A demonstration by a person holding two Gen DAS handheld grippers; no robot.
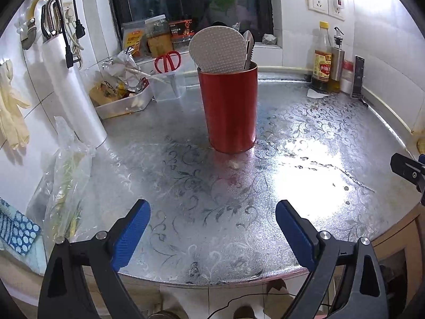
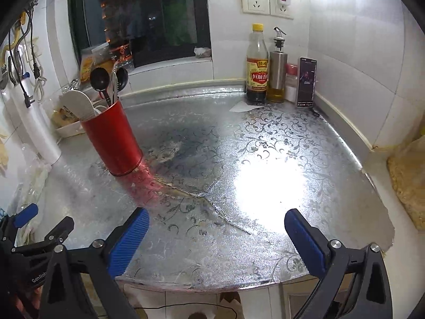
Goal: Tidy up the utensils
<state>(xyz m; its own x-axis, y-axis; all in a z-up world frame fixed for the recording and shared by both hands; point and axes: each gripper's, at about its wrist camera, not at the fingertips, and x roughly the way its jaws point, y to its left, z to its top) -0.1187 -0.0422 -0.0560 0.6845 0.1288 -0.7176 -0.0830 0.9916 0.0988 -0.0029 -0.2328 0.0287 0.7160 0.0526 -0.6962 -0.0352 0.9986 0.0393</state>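
A red cylindrical holder (image 1: 229, 109) stands upright in the middle of the silver patterned counter (image 1: 305, 133). A white dotted spatula (image 1: 217, 49) and metal tongs (image 1: 249, 47) stick out of it. The right wrist view shows the same holder (image 2: 113, 139) at the left with the white spatula (image 2: 78, 103), black ladles (image 2: 99, 78) and tongs. My left gripper (image 1: 212, 228) hovers over the counter's front edge, open and empty, well short of the holder. My right gripper (image 2: 216, 236) is also open and empty, over the front edge to the right of the holder.
A white tray of packets (image 1: 124, 103) and a clear cup with red scissors (image 1: 168, 62) stand behind the holder on the left. A vinegar bottle (image 2: 257, 66), steel oil dispenser (image 2: 277, 66) and dark box (image 2: 306, 82) crowd the back right corner. A plastic bag (image 1: 66, 180) lies at the left edge.
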